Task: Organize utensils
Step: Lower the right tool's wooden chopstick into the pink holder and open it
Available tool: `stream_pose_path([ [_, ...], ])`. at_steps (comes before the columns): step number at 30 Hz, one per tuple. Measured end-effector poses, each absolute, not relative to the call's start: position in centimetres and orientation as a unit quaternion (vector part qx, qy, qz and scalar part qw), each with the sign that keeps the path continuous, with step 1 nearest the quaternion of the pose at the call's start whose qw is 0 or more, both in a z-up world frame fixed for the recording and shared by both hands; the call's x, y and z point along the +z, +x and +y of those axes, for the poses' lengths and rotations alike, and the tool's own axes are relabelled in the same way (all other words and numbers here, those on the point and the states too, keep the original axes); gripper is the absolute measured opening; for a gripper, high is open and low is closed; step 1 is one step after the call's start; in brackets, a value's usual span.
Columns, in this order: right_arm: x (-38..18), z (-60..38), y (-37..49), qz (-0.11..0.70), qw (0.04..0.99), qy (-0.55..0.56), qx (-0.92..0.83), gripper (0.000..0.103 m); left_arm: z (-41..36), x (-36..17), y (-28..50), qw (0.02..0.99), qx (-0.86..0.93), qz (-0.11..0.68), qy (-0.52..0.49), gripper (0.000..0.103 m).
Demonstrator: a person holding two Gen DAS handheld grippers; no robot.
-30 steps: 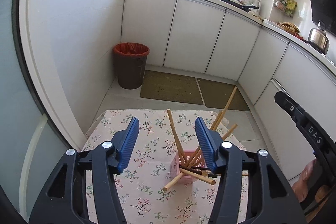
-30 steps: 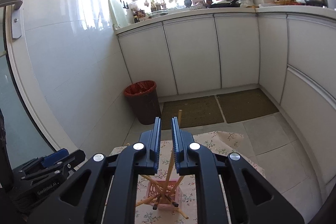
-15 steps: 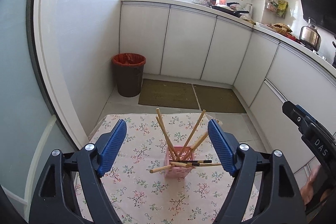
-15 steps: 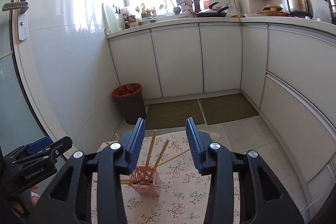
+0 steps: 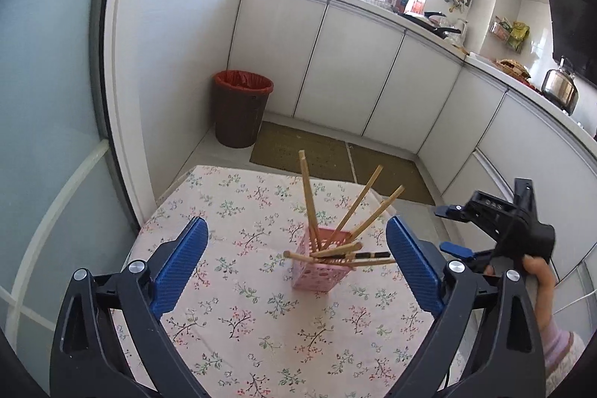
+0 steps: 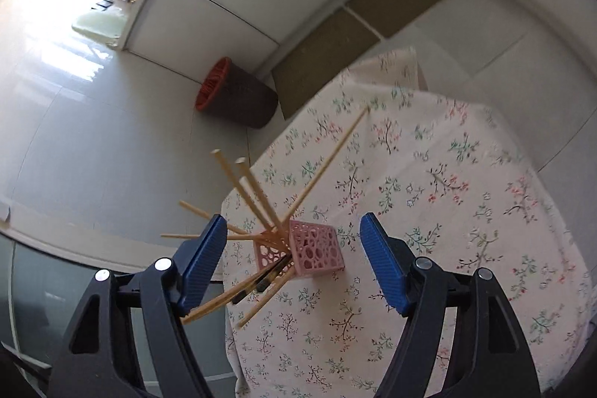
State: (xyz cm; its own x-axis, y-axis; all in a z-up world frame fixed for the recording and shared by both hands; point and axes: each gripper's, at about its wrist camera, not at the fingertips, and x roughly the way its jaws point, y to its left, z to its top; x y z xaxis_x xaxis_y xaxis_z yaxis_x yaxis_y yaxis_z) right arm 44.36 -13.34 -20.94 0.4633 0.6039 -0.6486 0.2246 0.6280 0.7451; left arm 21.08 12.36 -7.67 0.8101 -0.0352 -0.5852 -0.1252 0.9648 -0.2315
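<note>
A pink perforated holder [image 5: 324, 267] stands on the floral tablecloth [image 5: 238, 316] and holds several wooden chopsticks [image 5: 308, 193] that fan out; some lie across its rim. My left gripper [image 5: 296, 267] is open and empty, held above and short of the holder. My right gripper [image 6: 294, 260] is open and empty, tilted sideways over the holder [image 6: 311, 247] and its chopsticks [image 6: 324, 159]. The right gripper also shows in the left wrist view [image 5: 455, 228], off the table's right edge.
A brown bin with a red liner [image 5: 240, 112] stands on the floor past the table. White cabinets [image 5: 335, 69] run along the back and right. Mats [image 5: 298, 152] lie on the floor. The table edge [image 6: 227, 286] is close to the holder.
My right gripper opened, let go of a chopstick into the holder and rolled sideways. My left gripper opened wider and pulled back from the holder.
</note>
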Motion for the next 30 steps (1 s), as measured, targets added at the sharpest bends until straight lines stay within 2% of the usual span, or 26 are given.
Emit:
stream_pose_path([
  [5,-28.9,-11.6,50.4,0.538,0.702,0.456,0.100,0.072,14.1,-10.4,22.2,0.932,0.028,0.333,-0.139,0.092],
  [11,-33.6,-10.4,55.8,0.542,0.679,0.485,0.101,0.072,15.9,-11.1,22.6,0.927,0.029,0.337,-0.163,0.092],
  [17,-37.1,-11.6,59.0,0.536,0.640,0.539,0.115,0.072,15.9,-12.0,22.8,0.926,0.037,0.350,-0.139,0.092],
  [18,-37.3,-12.0,59.4,0.533,0.642,0.539,0.117,0.063,15.8,-12.3,22.9,0.925,0.039,0.354,-0.133,0.092],
  [19,-37.2,-12.2,59.9,0.529,0.648,0.533,0.126,0.040,15.7,-12.6,23.0,0.924,0.041,0.358,-0.128,0.092],
  [21,-36.3,-12.4,60.5,0.522,0.666,0.514,0.140,0.012,15.5,-12.9,23.1,0.922,0.042,0.364,-0.124,0.092],
  [26,-29.6,-13.0,58.3,0.449,0.739,0.465,0.188,0.010,14.8,-12.5,22.8,0.926,0.043,0.359,-0.111,0.092],
  [30,-21.4,-15.0,53.4,0.378,0.807,0.406,0.203,0.008,14.3,-12.0,22.4,0.929,0.037,0.353,-0.108,0.092],
])
